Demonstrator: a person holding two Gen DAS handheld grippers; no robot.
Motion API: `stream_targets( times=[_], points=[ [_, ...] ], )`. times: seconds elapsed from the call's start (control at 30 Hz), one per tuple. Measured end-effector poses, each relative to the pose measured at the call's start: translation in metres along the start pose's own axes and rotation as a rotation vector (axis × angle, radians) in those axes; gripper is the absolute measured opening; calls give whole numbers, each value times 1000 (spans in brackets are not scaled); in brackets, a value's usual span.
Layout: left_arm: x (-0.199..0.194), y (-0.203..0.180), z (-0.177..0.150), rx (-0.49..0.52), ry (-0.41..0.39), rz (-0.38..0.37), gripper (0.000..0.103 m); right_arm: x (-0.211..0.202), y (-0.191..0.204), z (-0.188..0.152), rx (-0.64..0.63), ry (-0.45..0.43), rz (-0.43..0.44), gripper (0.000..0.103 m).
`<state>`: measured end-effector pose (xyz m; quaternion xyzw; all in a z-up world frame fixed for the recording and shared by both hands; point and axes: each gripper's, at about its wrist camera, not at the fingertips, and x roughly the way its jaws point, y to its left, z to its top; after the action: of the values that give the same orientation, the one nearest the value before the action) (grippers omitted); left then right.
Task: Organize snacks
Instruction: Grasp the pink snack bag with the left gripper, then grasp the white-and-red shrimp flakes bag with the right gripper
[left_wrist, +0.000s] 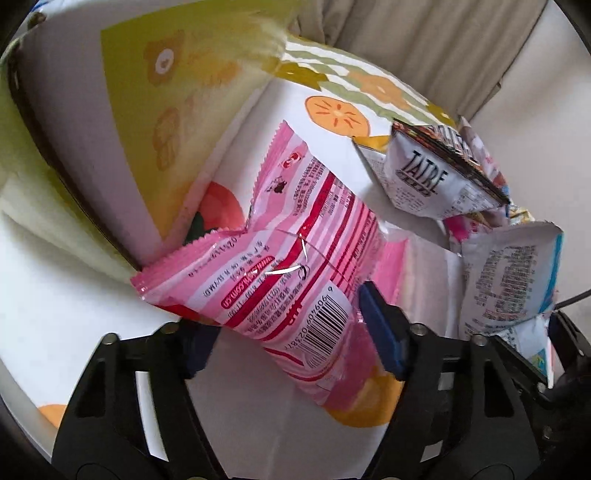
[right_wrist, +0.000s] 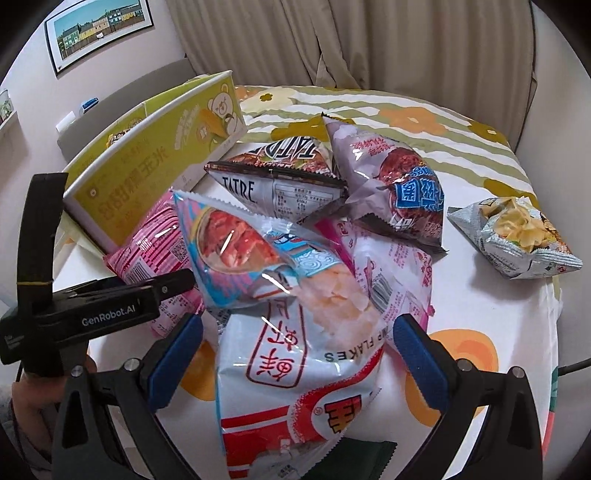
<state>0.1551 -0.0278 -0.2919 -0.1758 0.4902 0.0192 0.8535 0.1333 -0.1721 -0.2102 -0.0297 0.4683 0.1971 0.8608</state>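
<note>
between my left tongs (left_wrist: 291, 332), spread apart, lies one pink striped snack bag (left_wrist: 295, 258), not clamped as far as i can see. my right tongs (right_wrist: 299, 354) gape around one shrimp-flake bag (right_wrist: 295, 350). beyond: one tatre bag (right_wrist: 273, 184), one purple bag (right_wrist: 388, 177), one chips bag (right_wrist: 513, 236) apart, one yellow box (right_wrist: 147, 158) on the flowered cloth (right_wrist: 461, 147).

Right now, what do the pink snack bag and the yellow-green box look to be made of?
Pink snack bag: thin glossy plastic film, judging by bright glare streaks, creases and serrated sealed edges. Yellow-green box: probably printed cardboard with a matte finish; flat stiff panels, a straight rim, no glare.
</note>
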Motion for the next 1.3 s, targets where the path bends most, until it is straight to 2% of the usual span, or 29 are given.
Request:
stream_targets(
  times=[0.17, 0.23, 0.3, 0.47, 0.5, 0.57, 0.63, 0.77, 1.07, 1.3],
  points=[
    [-9, -3, -7, 23, -1, -3, 57, 1, -1, -1, 2, 1, -5, 100],
    [-11, -5, -6, 26, 1, -1, 56, 2, -1, 0, 3, 3, -4, 97],
    [-11, -6, -6, 30, 3, 8, 56, 2, 0, 0, 4, 6, -2, 89],
    [-8, -10, -3, 32, 10, 17, 56, 4, 4, -2, -6, 12, -8, 82],
    [-6, -11, -2, 32, 10, 18, 55, 3, 4, -2, -7, 9, -11, 75],
    [-7, -10, -2, 30, 5, 20, 55, 0, 3, -3, -2, 2, -30, 66],
    [-10, -11, -2, 32, -2, 20, 55, -2, 0, -5, 15, 5, -12, 57],
    [-24, -13, -5, 49, -24, 20, 55, -7, 3, -7, 9, 6, -25, 49],
    [-64, -19, -7, 89, -89, 21, 55, -36, 10, -7, 30, -53, -23, 48],
    [-112, -22, 1, 109, -165, -1, 55, -74, 19, 2, 24, -108, -28, 48]
  ],
)
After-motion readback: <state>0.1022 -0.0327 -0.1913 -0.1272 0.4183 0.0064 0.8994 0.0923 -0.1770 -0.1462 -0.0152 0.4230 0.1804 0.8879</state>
